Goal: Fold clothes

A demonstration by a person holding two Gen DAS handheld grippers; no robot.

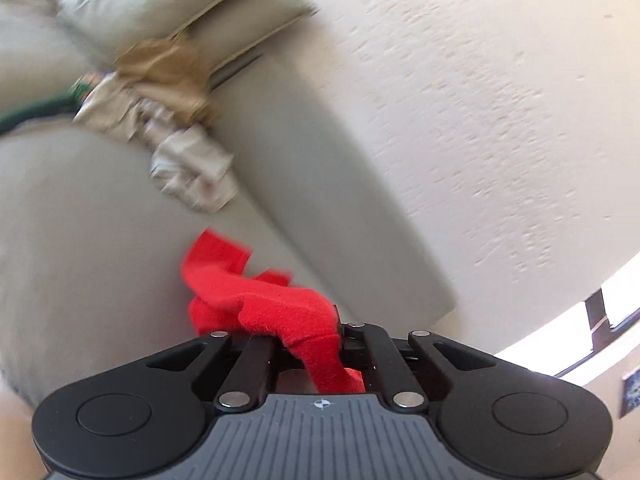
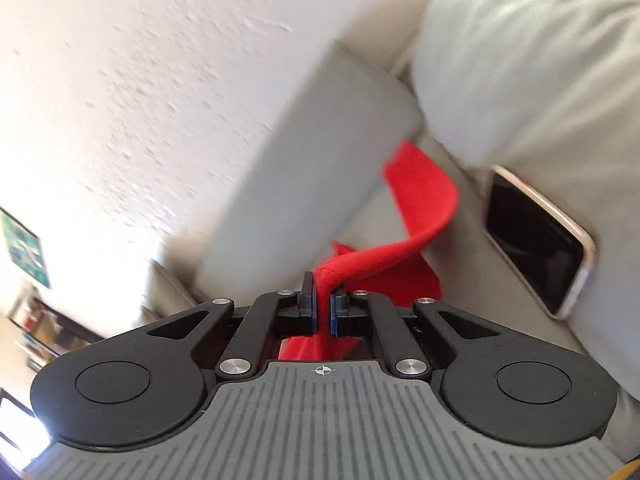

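Over the grey sofa (image 1: 100,240), both the left gripper (image 1: 308,340) and right gripper (image 2: 324,300) pinch the red cloth (image 1: 256,292), bunched and unfolded, with crumpled clothes (image 1: 160,120) piled further back.

Showing no readable text, label, brand or number anywhere. Bearing only a small crosshair sign on the ribbed grey body of the left gripper (image 1: 308,330) and likewise of the right gripper (image 2: 324,312).
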